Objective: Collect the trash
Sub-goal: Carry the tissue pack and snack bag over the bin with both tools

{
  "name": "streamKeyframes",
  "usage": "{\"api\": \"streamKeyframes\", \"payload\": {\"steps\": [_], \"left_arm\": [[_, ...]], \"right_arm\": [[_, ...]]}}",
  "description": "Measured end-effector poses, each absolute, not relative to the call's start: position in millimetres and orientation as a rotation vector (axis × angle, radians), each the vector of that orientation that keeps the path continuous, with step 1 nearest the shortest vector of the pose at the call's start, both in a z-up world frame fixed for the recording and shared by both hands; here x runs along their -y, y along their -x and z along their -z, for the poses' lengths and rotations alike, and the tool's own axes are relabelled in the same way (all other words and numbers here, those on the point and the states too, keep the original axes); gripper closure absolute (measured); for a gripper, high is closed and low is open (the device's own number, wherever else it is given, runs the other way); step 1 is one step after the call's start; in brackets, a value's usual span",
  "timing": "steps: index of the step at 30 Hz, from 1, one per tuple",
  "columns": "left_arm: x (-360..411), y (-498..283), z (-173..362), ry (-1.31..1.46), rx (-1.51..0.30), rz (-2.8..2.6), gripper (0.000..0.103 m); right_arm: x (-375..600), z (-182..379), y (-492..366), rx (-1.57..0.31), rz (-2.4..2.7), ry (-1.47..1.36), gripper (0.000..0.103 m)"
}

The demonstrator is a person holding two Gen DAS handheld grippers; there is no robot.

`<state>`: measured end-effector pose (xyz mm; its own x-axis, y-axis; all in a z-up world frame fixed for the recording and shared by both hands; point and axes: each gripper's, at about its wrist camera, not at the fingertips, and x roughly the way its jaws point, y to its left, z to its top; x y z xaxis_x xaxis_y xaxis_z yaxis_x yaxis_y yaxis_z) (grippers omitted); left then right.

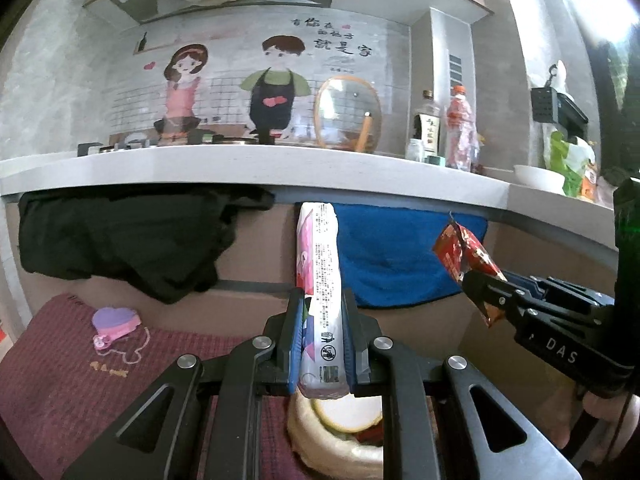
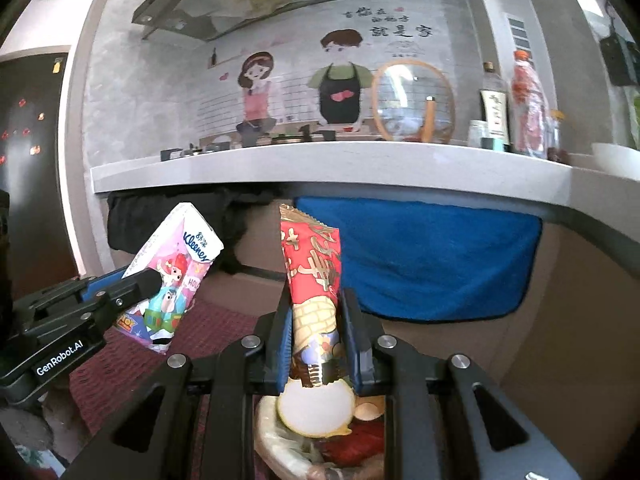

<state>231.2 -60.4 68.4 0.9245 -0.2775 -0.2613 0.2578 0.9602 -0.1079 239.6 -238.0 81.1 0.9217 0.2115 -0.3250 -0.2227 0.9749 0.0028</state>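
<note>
My left gripper (image 1: pixel 321 312) is shut on a white and pink tissue pack (image 1: pixel 320 280) that stands upright between its blue pads. The same tissue pack (image 2: pixel 172 280) shows in the right wrist view at the left, clamped by the left gripper (image 2: pixel 148 284). My right gripper (image 2: pixel 316 320) is shut on a red snack wrapper (image 2: pixel 314 276), also upright. In the left wrist view that red wrapper (image 1: pixel 466 258) hangs from the right gripper (image 1: pixel 480 288) at the right. Both grippers hover over a round bin with a light rim (image 1: pixel 308 436) (image 2: pixel 268 436), trash inside it.
A grey kitchen counter (image 1: pixel 280 168) runs across ahead with a glass lid (image 1: pixel 348 114), bottles (image 1: pixel 462 128) and a white bowl (image 1: pixel 538 178). A black cloth (image 1: pixel 120 236) and a blue towel (image 1: pixel 400 256) hang below it. A purple heart-shaped object (image 1: pixel 116 318) lies on the maroon mat (image 1: pixel 60 380).
</note>
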Motion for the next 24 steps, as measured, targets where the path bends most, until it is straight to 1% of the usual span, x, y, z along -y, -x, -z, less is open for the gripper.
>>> {"api": "streamKeyframes", "payload": {"steps": [12,24], "left_arm": [[95,-254,-41,0.079,-0.352,0.322,0.085],[113,-274,0,0.085,-0.424,0.343,0.085]], "right_arm": [[275,-60,-245,-0.350,-0.183,-0.023,0.083],[295,-21,-265,-0.416,-0.174,-0.070,0.083]]}}
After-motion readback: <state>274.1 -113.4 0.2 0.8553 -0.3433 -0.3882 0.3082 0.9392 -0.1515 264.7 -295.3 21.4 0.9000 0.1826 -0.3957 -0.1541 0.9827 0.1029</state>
